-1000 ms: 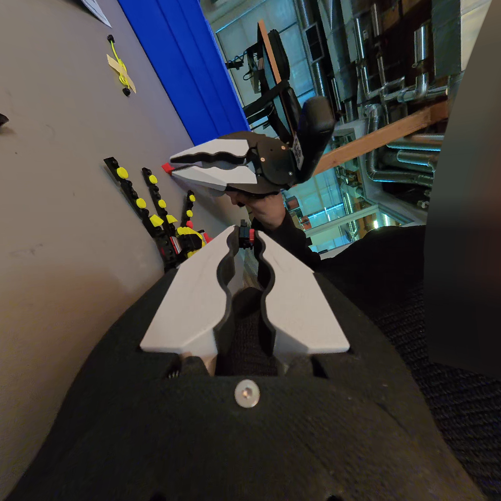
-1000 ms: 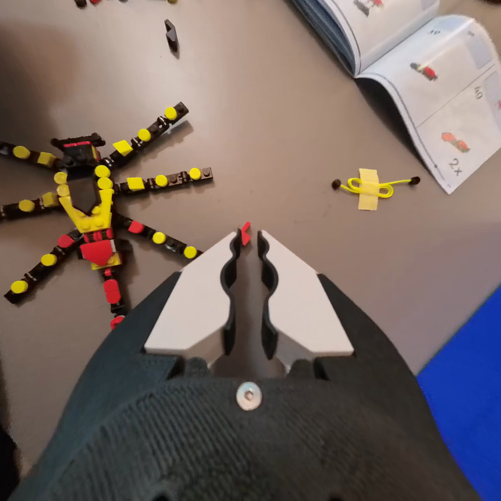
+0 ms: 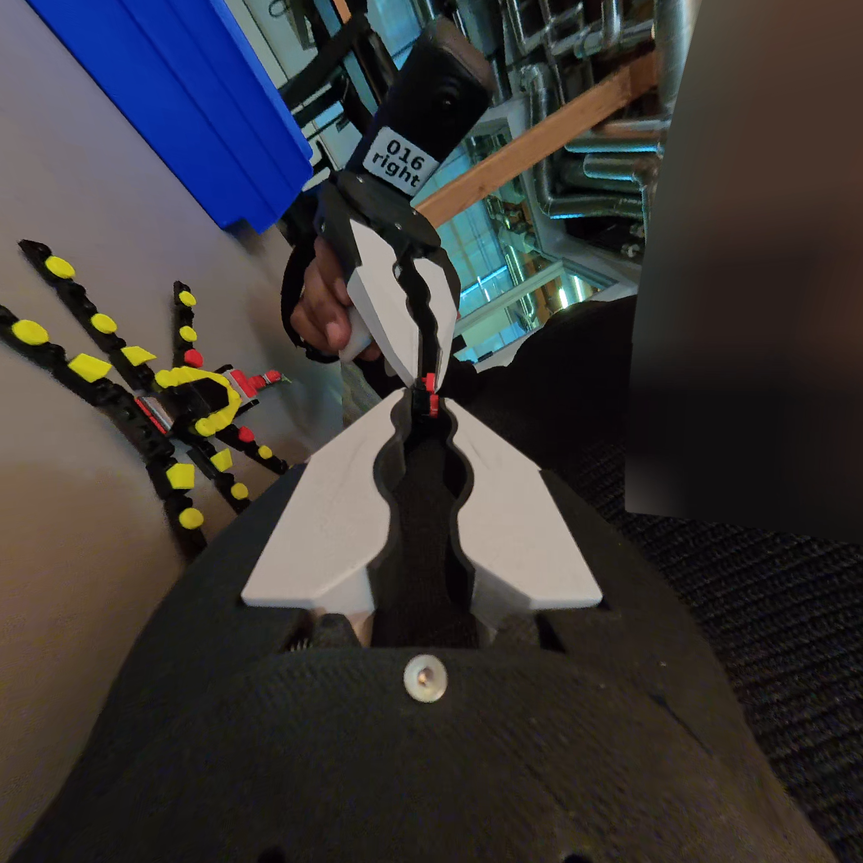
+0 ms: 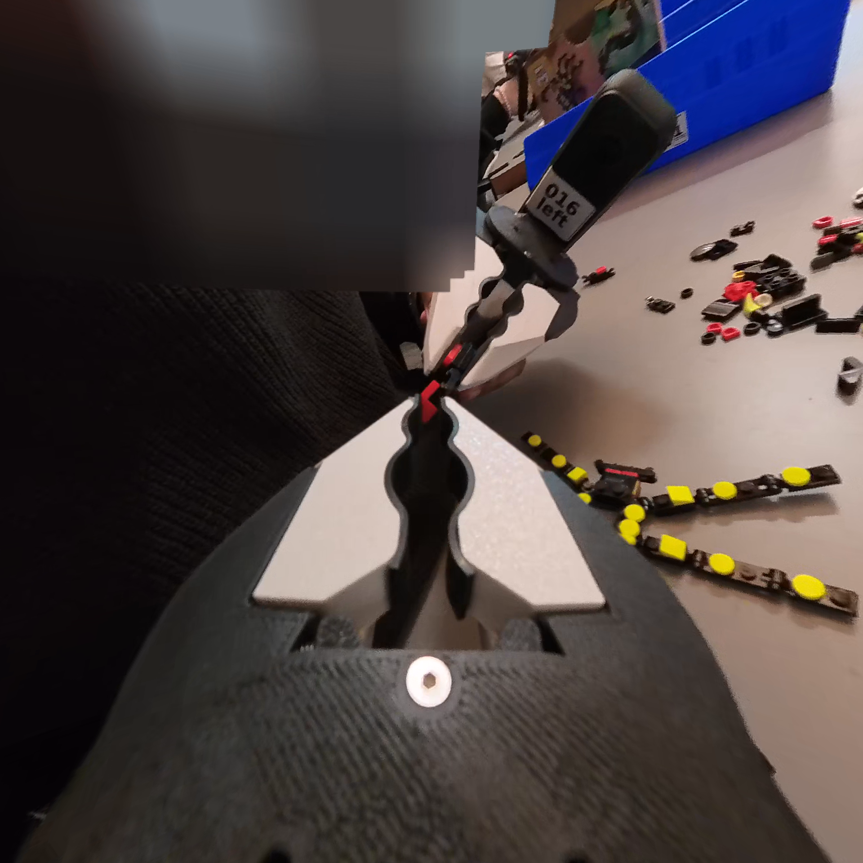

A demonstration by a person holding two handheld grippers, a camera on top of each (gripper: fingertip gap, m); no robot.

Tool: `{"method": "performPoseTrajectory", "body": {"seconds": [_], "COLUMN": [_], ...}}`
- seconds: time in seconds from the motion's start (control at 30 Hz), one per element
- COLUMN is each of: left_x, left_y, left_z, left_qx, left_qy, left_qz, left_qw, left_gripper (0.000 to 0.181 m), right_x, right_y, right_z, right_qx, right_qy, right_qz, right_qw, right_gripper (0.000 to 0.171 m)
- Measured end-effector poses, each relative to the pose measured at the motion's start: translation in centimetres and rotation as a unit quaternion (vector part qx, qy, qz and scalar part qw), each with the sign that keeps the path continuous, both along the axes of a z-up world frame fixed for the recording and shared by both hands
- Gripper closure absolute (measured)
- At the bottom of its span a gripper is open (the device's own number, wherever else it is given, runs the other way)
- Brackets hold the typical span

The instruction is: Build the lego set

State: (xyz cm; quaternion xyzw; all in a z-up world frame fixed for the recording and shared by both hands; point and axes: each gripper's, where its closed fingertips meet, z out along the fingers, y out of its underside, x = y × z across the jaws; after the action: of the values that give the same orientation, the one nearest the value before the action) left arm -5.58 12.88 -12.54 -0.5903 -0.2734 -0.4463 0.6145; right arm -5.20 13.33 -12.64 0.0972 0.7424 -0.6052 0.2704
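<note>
Grey tabletop (image 4: 700,397) under both cameras, blue bin (image 4: 747,93) at about 1 o'clock in my right wrist view. My left gripper (image 3: 422,402) is pinched on a small black-and-red lego assembly (image 3: 424,405), held off the table. My right gripper (image 4: 429,402) is clamped on a small red piece (image 4: 428,405), tip to tip with the left one; in the left wrist view it comes down from 12 o'clock and the red piece touches the assembly. Spider-like lego model (image 4: 621,485), black legs with yellow studs, lies flat on the table at 3 o'clock of the right gripper, and at 9 o'clock in the left view. Loose black and red pieces (image 4: 766,299) are scattered at 2 o'clock, well apart from the model. A hand (image 3: 322,313) grips the right gripper's handle.
</note>
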Motion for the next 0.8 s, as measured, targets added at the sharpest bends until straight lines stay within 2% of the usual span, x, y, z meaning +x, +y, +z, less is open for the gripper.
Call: {"method": "performPoseTrajectory", "body": {"seconds": [0.27, 0.33, 0.47, 0.57, 0.67, 0.8], "left_x": [1.6, 2.0, 1.8, -0.2, -2.7, -3.5], "left_y": [0.2, 0.2, 0.4, -0.1, -1.3, -1.7], "left_z": [0.3, 0.4, -0.2, -0.3, -1.2, -1.2], "left_qx": [0.007, 0.010, -0.011, -0.024, -0.048, -0.044], "left_qy": [0.003, 0.003, 0.015, 0.034, 0.016, 0.001], "left_qz": [-0.045, -0.054, -0.046, 0.012, 0.067, 0.085], "left_qw": [0.999, 0.998, 0.999, 0.999, 0.996, 0.995], "left_gripper": [0.174, 0.174, 0.174, 0.174, 0.174, 0.174], "right_x": [1.1, 1.3, 1.2, 0.1, -1.6, -4.2], "right_y": [0.1, 0.0, -0.2, -0.1, 0.4, 1.8], "right_z": [-0.7, -1.2, -1.2, -2.3, -2.7, -2.1], "right_qx": [0.015, 0.029, 0.030, 0.062, 0.075, 0.069], "right_qy": [0.021, 0.028, 0.019, 0.023, 0.030, 0.045], "right_qz": [0.029, 0.034, 0.029, 0.001, -0.042, -0.116], "right_qw": [0.999, 0.999, 0.999, 0.998, 0.996, 0.990], "right_gripper": [0.164, 0.171, 0.171, 0.171, 0.171, 0.171]}}
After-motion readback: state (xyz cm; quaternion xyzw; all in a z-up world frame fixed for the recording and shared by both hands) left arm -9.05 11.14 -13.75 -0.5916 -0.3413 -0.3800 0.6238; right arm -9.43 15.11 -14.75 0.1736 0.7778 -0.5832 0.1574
